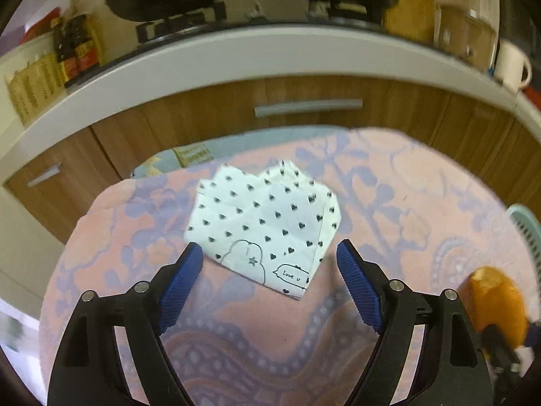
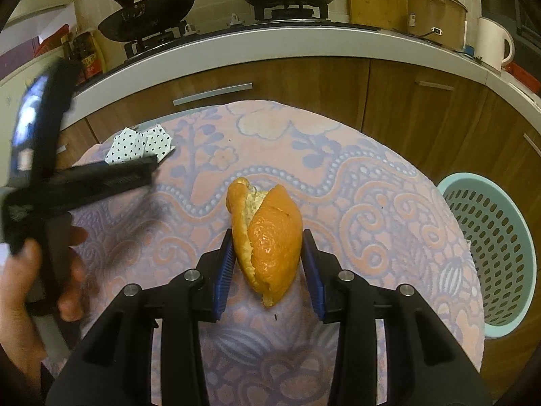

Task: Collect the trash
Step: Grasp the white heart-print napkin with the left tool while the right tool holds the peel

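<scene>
Clamping the orange peel [image 2: 267,240] in my right gripper [image 2: 268,257], my left gripper [image 1: 270,253] spread wide before the heart-print paper [image 1: 267,223] mid-frame, I judge nothing binned yet in the basket [image 2: 487,253] at right.

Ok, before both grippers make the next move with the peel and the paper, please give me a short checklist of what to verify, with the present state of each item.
1. Right gripper around the orange peel: ok; the peel sits between the pads.
2. Firm clamp on the peel: cannot tell; small gaps seem to remain.
3. Left gripper open for the heart-print paper: ok, jaws wide.
4. Paper between the left fingers: not ok; mostly ahead of the tips.
5. Basket visible beside the table, on the right: ok.
6. Basket contents: cannot tell.
</scene>
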The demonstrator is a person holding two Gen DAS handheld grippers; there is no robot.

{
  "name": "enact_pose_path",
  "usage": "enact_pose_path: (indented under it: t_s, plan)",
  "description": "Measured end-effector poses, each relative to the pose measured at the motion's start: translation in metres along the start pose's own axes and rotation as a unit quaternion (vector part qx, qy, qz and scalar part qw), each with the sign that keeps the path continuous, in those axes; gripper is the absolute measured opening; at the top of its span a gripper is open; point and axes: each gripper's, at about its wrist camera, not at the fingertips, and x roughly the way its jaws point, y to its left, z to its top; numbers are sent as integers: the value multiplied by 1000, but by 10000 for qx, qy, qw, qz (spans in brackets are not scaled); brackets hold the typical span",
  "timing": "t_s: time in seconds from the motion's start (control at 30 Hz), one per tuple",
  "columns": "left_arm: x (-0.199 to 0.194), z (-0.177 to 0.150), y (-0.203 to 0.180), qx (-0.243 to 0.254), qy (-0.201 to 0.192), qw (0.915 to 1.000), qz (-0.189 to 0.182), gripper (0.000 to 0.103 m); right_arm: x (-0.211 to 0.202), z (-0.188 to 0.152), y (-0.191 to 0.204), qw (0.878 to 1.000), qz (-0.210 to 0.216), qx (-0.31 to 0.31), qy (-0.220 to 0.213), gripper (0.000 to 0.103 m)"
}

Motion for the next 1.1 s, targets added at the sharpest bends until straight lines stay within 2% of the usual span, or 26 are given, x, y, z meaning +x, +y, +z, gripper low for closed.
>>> enact_pose_path:
  t_s: [0.1,0.2,0.67,0.83,0.9,0.97,1.0,1.07,1.1]
  plan:
    - [-2,0,-3,22,-78,9999,112,80,-1,0,-2,10000,55,42,-13,36]
    - [3,2,-4,32,2,9998,190,81,1,1,-2,10000,67,31,24,36]
    - [11,14,-9,-135,49,9998,149,78,1,0,4,9999,18,-99,20,36]
    - [8,11,-8,-199,-52,9998,44,60,2,0,5,9999,18,-111,18,36]
    - [6,10,-10,-170,-90,9998,-6,43,1,0,6,9999,22,-140,11,36]
    - [5,9,-11,-141,-134,9998,-4,39,1,-1,7,9998,34,-177,4,36]
    - [3,8,-11,-161,-169,9997,-47,34,1,-1,8,9998,46,-184,5,36]
    - [2,8,-6,-236,-234,9992,-199,29,2,-1,7,9998,63,-175,8,36]
    - [-1,8,-2,-302,-297,9983,-398,25,2,-1,7,9998,76,-160,13,36]
